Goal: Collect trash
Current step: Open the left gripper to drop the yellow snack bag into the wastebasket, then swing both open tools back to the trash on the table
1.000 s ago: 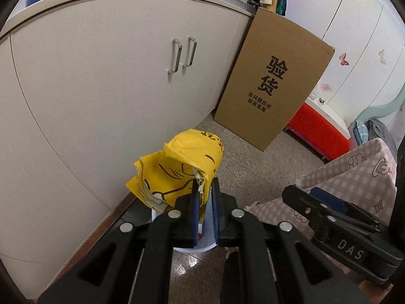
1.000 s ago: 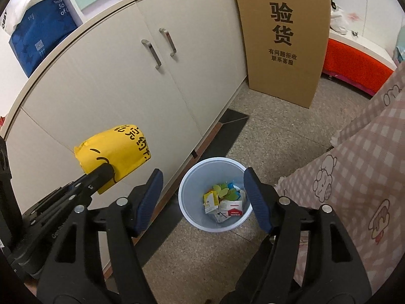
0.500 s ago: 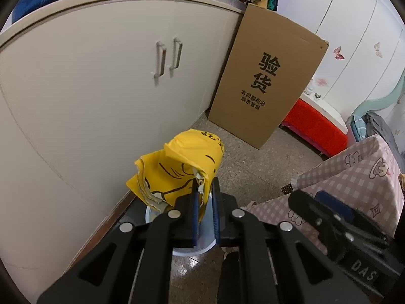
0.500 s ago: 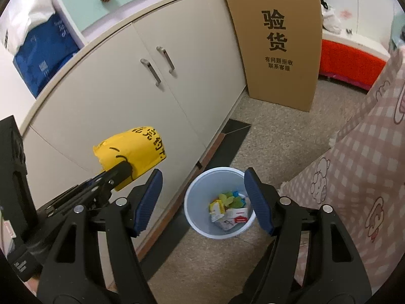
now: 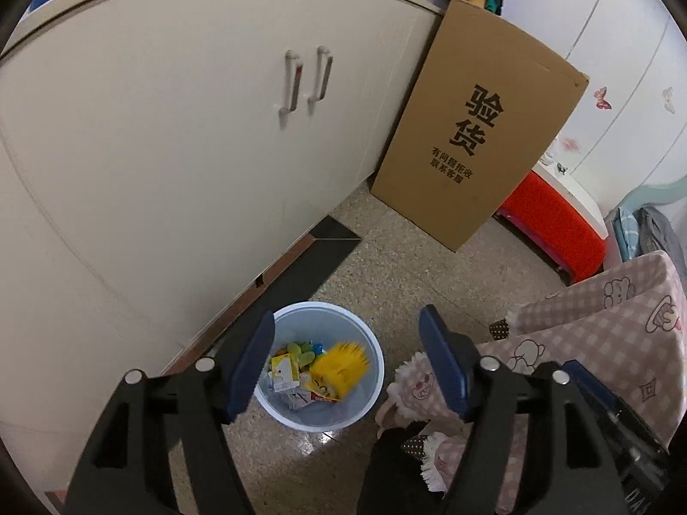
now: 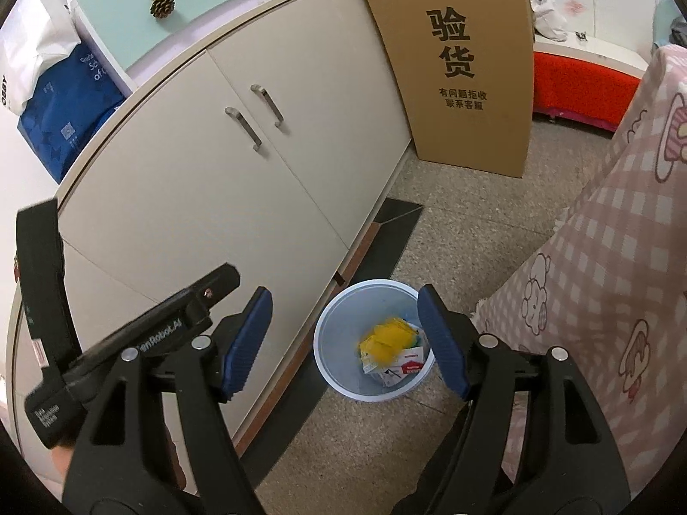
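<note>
A crumpled yellow wrapper [image 5: 339, 370] is lying in the pale blue wastebasket [image 5: 372, 386] on the floor, atop other litter. Above it, the left gripper [image 5: 345, 365] is gaping, its jaws having just been opening, nothing between them. The right gripper [image 6: 343, 339] is spread and empty too. This drop looks finished; finding more trash comes next.
</note>
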A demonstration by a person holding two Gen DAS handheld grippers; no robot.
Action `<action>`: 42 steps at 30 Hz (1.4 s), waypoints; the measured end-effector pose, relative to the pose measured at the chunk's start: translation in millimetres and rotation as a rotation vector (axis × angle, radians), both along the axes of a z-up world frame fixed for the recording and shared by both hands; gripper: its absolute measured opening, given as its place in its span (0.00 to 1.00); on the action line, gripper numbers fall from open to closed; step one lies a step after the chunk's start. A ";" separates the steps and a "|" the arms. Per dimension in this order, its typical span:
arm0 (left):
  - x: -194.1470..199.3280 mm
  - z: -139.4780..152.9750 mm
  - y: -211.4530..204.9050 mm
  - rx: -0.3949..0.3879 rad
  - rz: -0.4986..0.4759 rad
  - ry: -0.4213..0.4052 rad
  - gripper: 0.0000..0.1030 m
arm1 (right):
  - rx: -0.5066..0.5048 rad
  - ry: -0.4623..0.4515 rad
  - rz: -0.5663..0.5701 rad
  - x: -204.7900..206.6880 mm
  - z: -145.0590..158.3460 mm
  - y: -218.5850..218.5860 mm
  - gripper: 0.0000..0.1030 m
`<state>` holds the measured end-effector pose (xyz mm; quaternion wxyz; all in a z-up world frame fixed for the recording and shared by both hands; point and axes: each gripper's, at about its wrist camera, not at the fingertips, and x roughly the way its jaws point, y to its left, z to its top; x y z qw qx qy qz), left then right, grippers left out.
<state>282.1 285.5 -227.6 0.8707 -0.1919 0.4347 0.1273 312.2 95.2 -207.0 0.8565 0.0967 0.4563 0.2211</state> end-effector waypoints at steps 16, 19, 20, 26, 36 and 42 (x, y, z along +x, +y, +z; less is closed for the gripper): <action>-34.4 56.7 -22.2 0.092 -0.013 -0.083 0.69 | 0.047 -0.082 -0.010 -26.2 52.9 -23.5 0.68; -43.6 77.6 -32.4 0.105 -0.022 -0.119 0.70 | 0.066 -0.116 -0.020 -36.5 71.8 -37.0 0.69; -46.7 86.1 -37.7 0.112 -0.027 -0.133 0.71 | 0.072 -0.128 -0.024 -40.3 78.5 -42.5 0.69; -58.3 126.0 -74.1 0.141 -0.056 -0.201 0.75 | 0.103 -0.197 -0.067 -61.5 112.9 -85.9 0.70; -55.4 159.0 -173.3 0.131 -0.211 -0.256 0.77 | 0.086 -0.289 -0.211 -91.3 147.8 -198.5 0.72; -38.8 158.9 -246.3 0.066 -0.365 -0.224 0.77 | 0.048 -0.293 -0.326 -99.9 145.8 -283.2 0.73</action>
